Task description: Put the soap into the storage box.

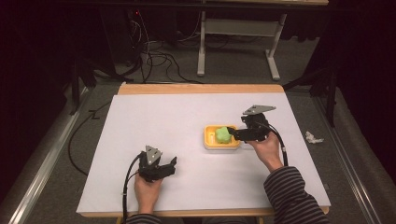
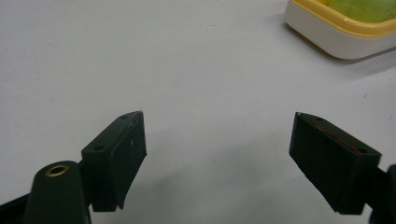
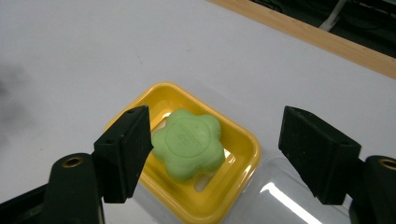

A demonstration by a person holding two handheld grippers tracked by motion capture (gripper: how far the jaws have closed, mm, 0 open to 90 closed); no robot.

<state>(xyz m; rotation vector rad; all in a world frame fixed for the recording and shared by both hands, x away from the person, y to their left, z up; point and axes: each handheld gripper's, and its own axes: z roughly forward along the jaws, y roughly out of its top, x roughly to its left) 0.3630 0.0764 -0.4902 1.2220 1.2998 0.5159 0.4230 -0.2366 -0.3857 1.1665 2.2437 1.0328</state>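
Note:
A green flower-shaped soap lies in a yellow soap dish right of the table's middle. My right gripper hangs open just over the dish's right end, its jaws spread wider than the soap and not touching it. A clear plastic piece lies beside the dish, under that gripper. My left gripper rests open near the front left with nothing between its jaws. In the left gripper view the dish and soap show at the top right corner.
The white tabletop has a wooden back edge. A crumpled white scrap lies on the floor to the right. Cables and a desk frame stand behind the table.

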